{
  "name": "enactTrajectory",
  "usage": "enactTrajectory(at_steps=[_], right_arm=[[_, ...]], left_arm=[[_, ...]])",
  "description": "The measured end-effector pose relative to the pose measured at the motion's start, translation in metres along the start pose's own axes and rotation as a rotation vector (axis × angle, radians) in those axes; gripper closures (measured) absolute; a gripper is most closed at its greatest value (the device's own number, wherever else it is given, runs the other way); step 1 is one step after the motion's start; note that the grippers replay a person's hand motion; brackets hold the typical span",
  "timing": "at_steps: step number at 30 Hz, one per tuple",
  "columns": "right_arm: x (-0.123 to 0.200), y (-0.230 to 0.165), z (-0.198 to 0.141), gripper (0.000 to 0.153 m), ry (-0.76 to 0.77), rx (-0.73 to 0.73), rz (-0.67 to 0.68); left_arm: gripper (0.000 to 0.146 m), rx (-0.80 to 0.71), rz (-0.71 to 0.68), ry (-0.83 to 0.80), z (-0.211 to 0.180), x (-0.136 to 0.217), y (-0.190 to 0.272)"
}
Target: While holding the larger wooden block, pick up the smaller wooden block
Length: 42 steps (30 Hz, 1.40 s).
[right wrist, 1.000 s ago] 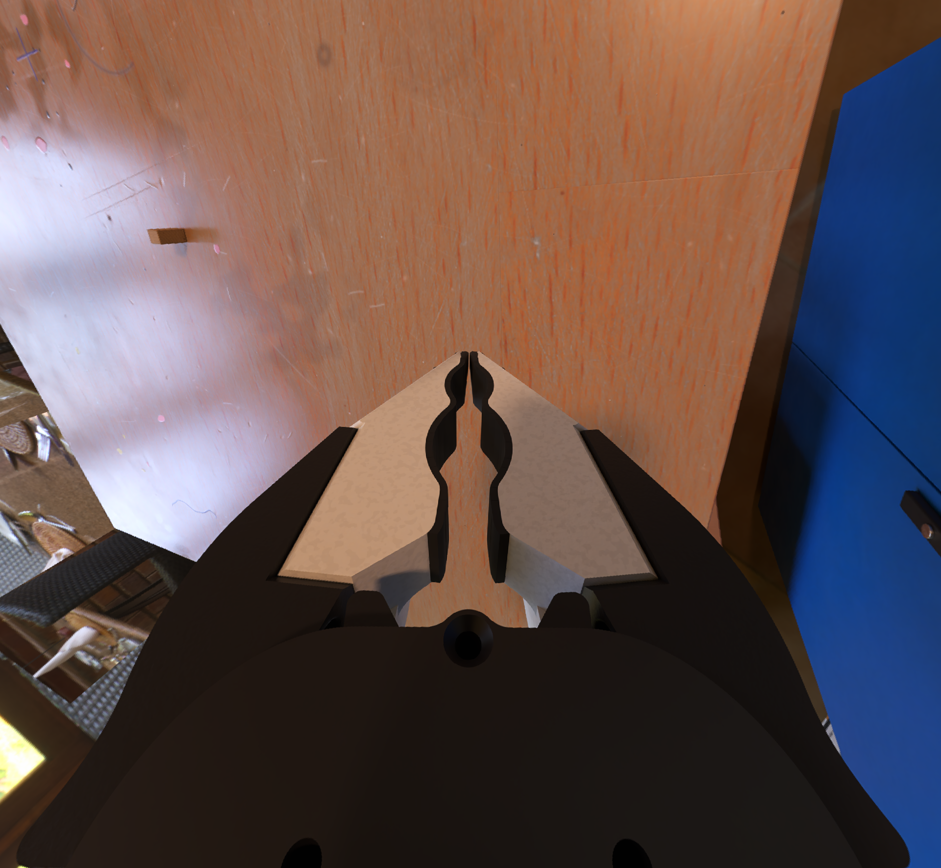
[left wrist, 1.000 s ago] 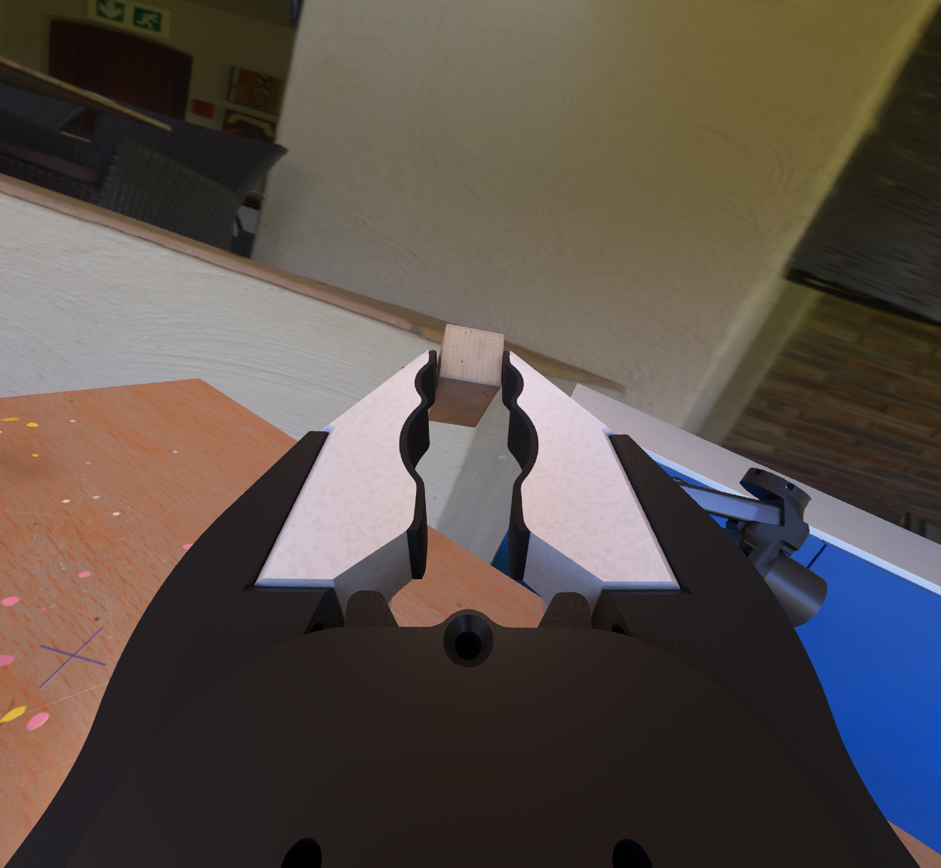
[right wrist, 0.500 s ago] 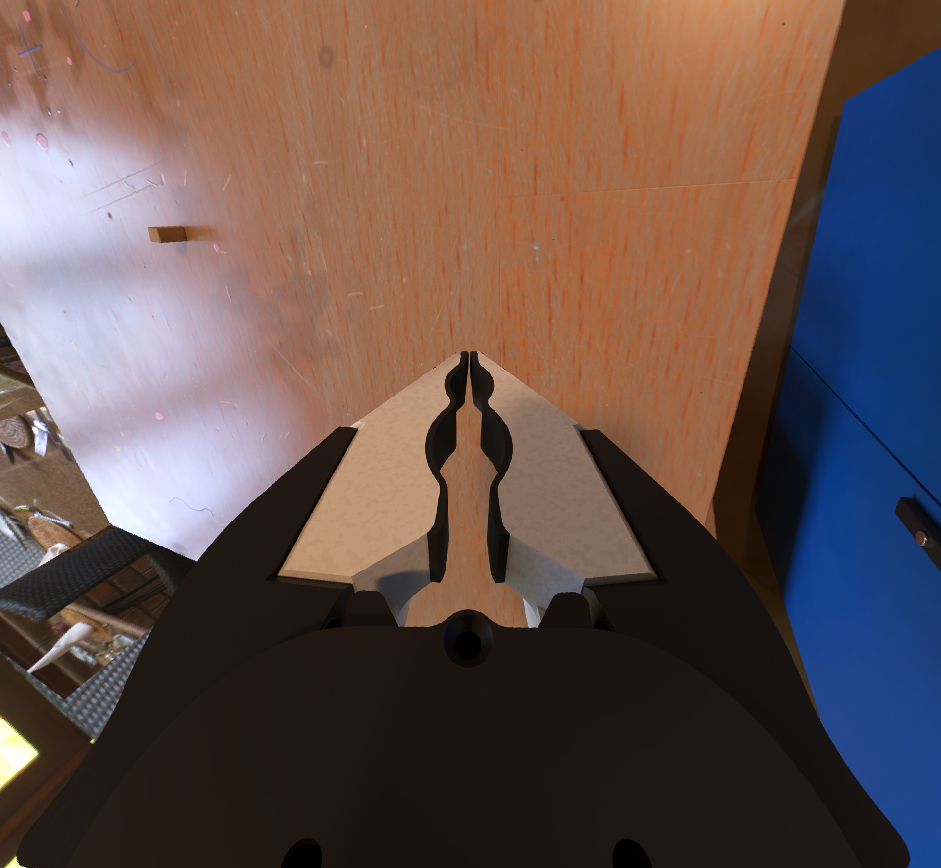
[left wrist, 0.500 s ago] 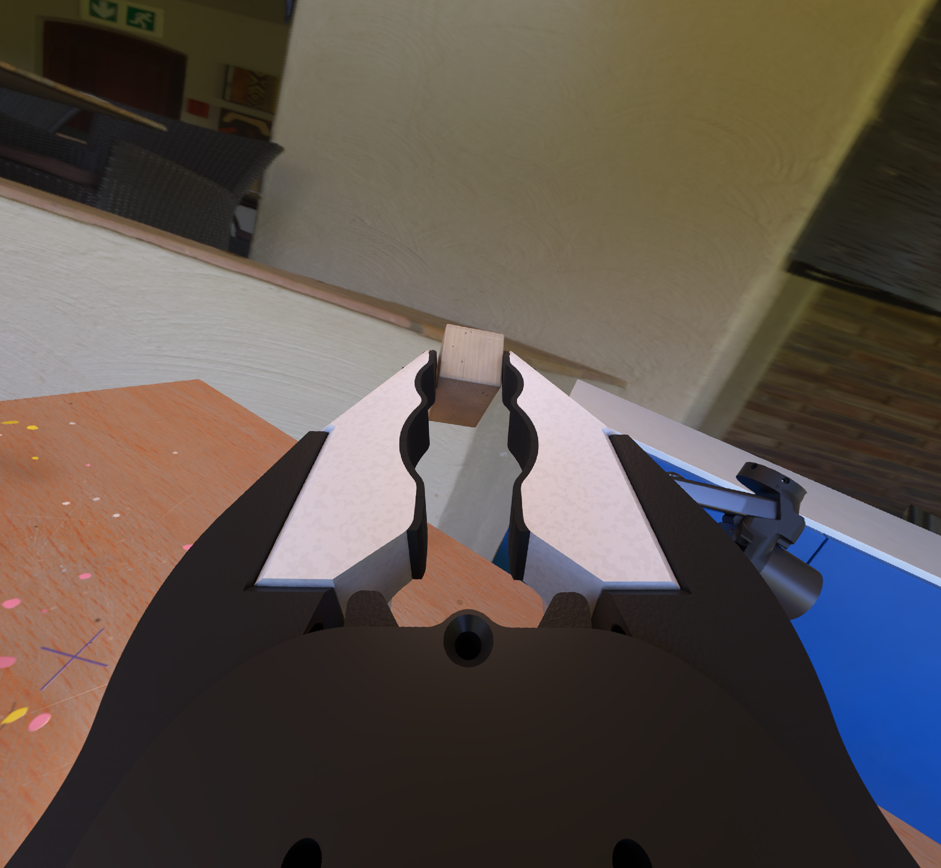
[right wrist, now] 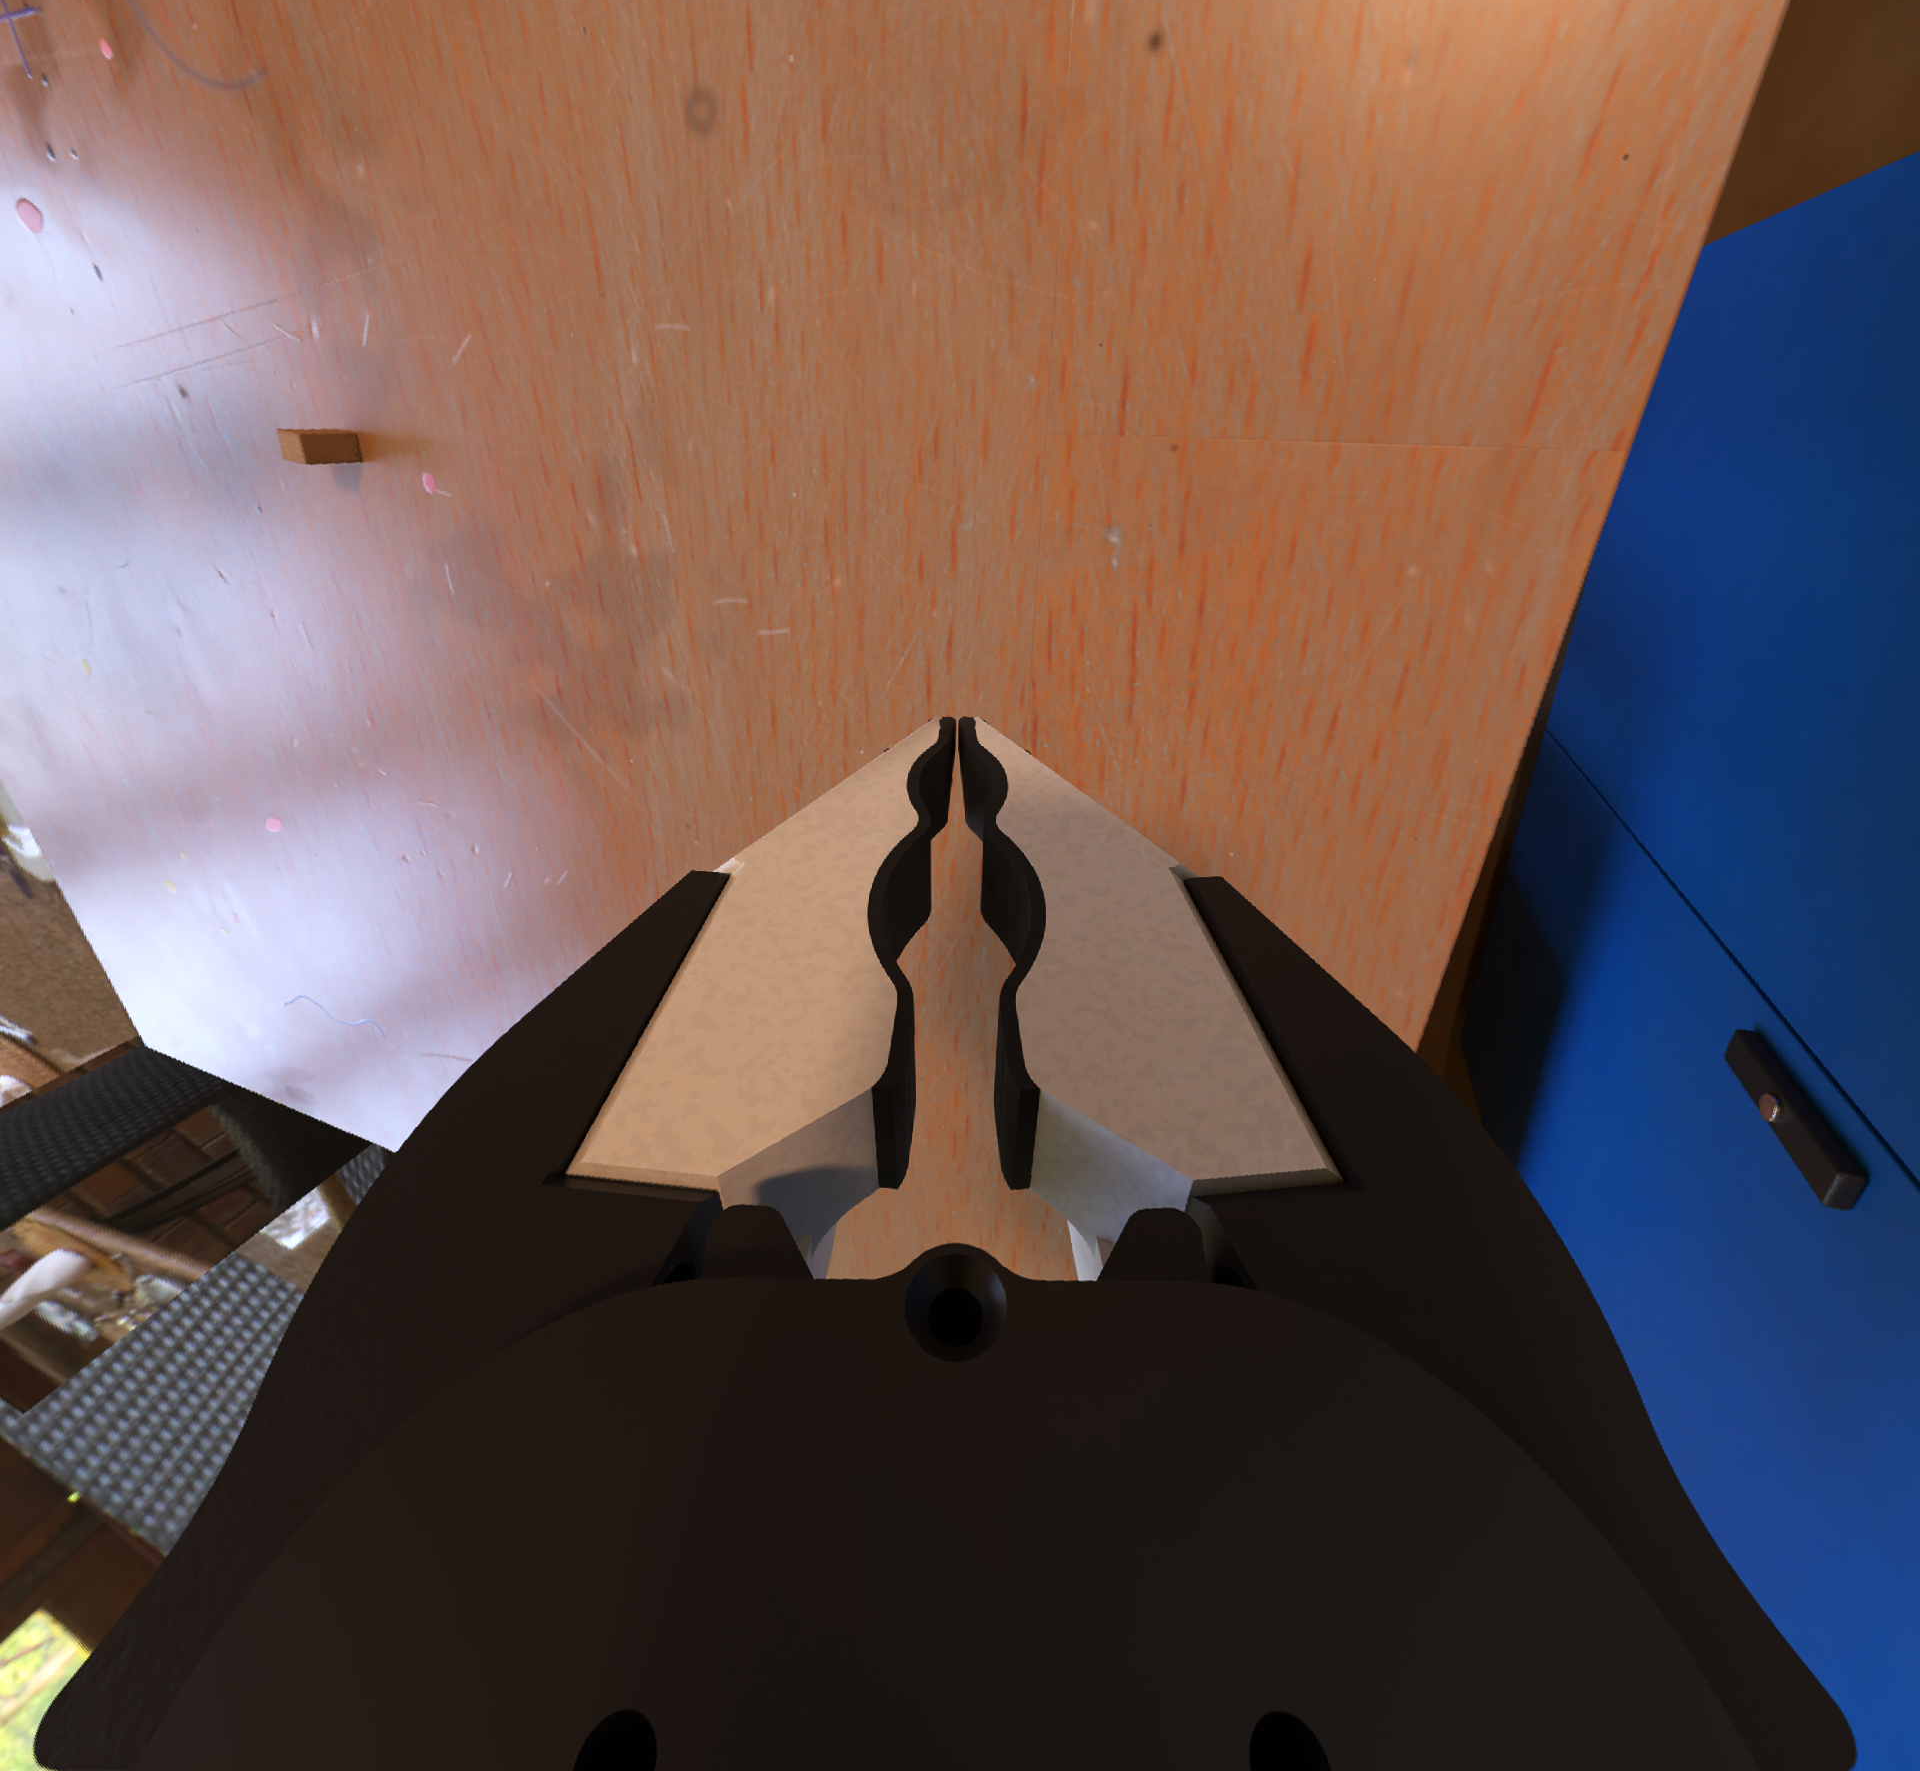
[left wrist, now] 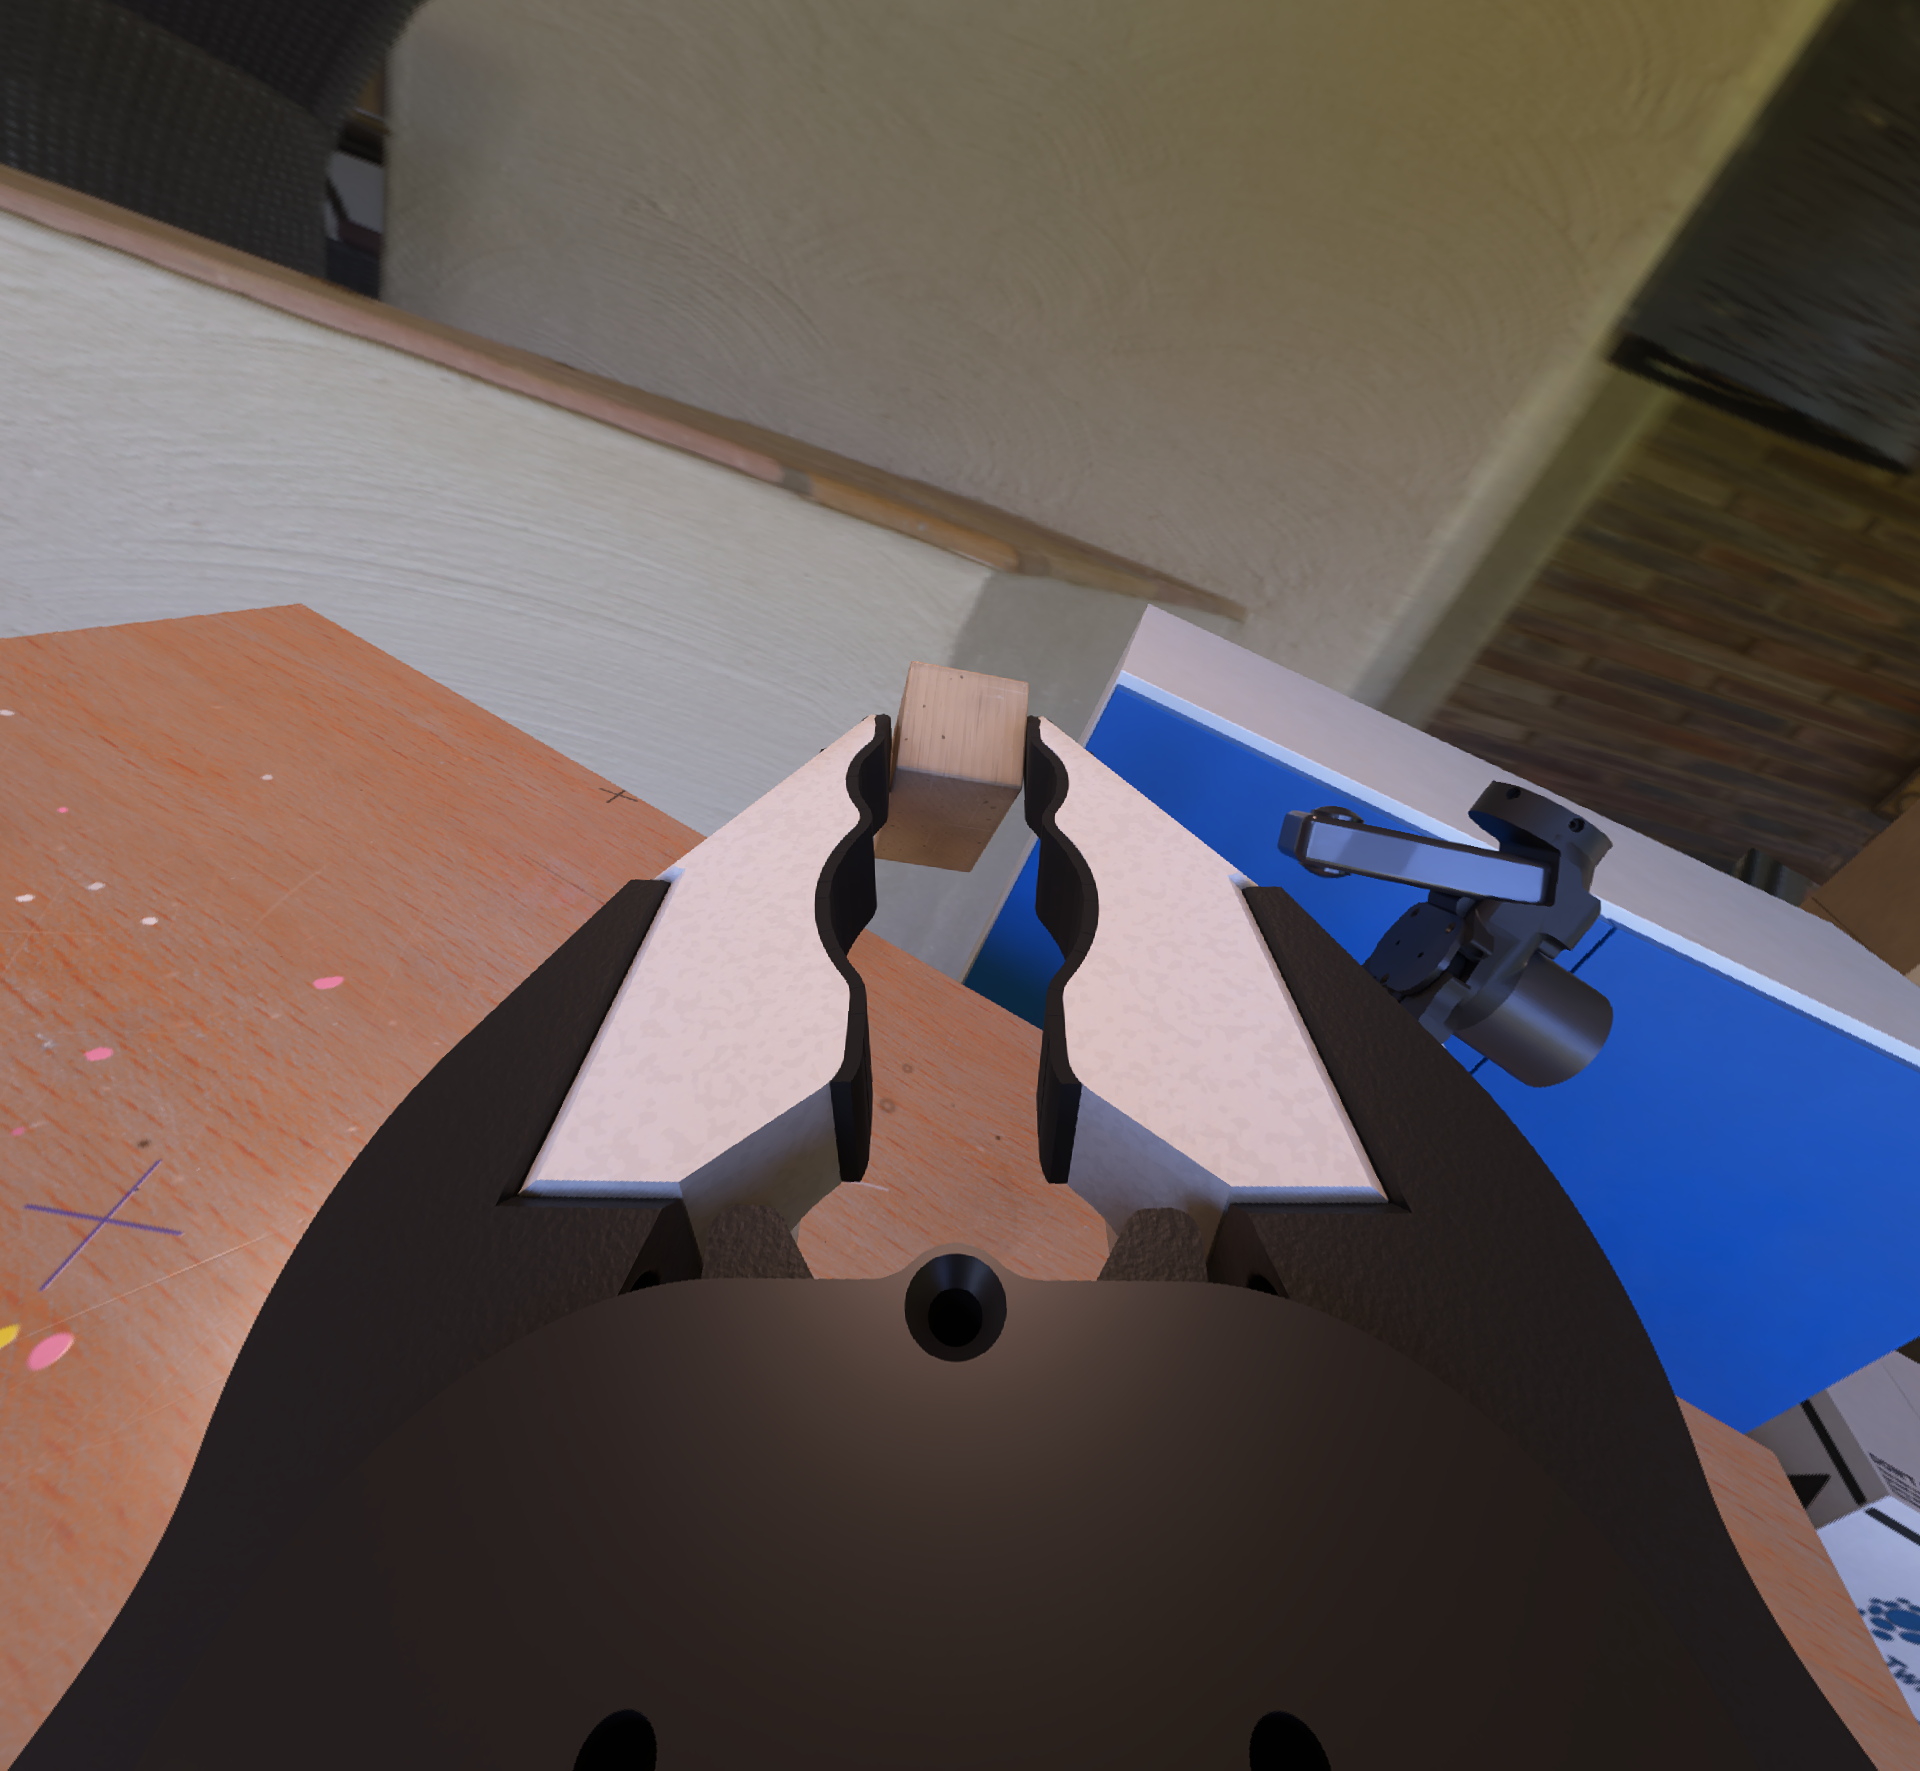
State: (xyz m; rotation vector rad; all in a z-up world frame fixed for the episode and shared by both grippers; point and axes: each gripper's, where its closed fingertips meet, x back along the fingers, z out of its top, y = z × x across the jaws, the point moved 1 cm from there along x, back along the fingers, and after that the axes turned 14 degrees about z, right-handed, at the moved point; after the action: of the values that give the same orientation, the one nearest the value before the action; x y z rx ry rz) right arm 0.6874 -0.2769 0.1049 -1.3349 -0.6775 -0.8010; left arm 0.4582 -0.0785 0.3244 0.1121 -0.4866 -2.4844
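My left gripper [left wrist: 956, 755] is shut on the larger wooden block [left wrist: 954, 765], a pale cube pinched between the fingertips and held in the air above the table's far edge. The smaller wooden block [right wrist: 318, 446], a thin brown piece, lies on the orange wooden table [right wrist: 935, 319], far to the upper left of my right gripper [right wrist: 956, 724]. My right gripper is shut and empty, hovering over the table. The right gripper also shows in the left wrist view [left wrist: 1475, 921], off to the right in front of the blue cabinet.
A blue cabinet [right wrist: 1714, 786] with a dark handle [right wrist: 1792, 1134] stands along the table's right edge. A cream wall [left wrist: 935, 163] rises behind the table. A dark wicker chair [right wrist: 135, 1358] sits past the near left table corner. White boxes [left wrist: 1881, 1555] are low on the right.
The left wrist view has tilted down and to the right with the block still held; the other gripper and blue cabinet show larger. The right gripper has drifted slightly and stays shut.
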Motion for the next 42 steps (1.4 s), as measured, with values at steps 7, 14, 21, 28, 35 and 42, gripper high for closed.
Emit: enactTrajectory(at_steps=[7, 14, 21, 28, 35, 42], right_arm=[[0.001, 0.001, 0.001, 0.152, 0.001, -0.012, -0.010], [-0.002, -0.004, 0.005, 0.152, -0.028, 0.024, -0.024], [-0.004, -0.004, 0.008, 0.152, -0.052, 0.030, -0.040], [-0.012, -0.049, 0.036, 0.152, -0.072, 0.371, 0.022], [-0.072, -0.172, 0.078, 0.149, 0.007, 0.975, 0.373], [-0.188, -0.214, 0.032, 0.128, 0.000, 1.216, 0.558]], left_arm=[[0.121, 0.023, 0.005, 0.058, 0.010, 0.009, -0.004], [0.121, 0.035, 0.007, 0.066, 0.012, 0.013, -0.009], [0.121, 0.049, 0.003, 0.077, 0.014, 0.016, -0.013], [0.121, 0.087, 0.002, 0.110, 0.020, 0.024, -0.025], [0.121, 0.170, 0.014, 0.174, 0.031, 0.047, -0.057], [0.121, 0.241, 0.026, 0.240, 0.039, 0.071, -0.084]])
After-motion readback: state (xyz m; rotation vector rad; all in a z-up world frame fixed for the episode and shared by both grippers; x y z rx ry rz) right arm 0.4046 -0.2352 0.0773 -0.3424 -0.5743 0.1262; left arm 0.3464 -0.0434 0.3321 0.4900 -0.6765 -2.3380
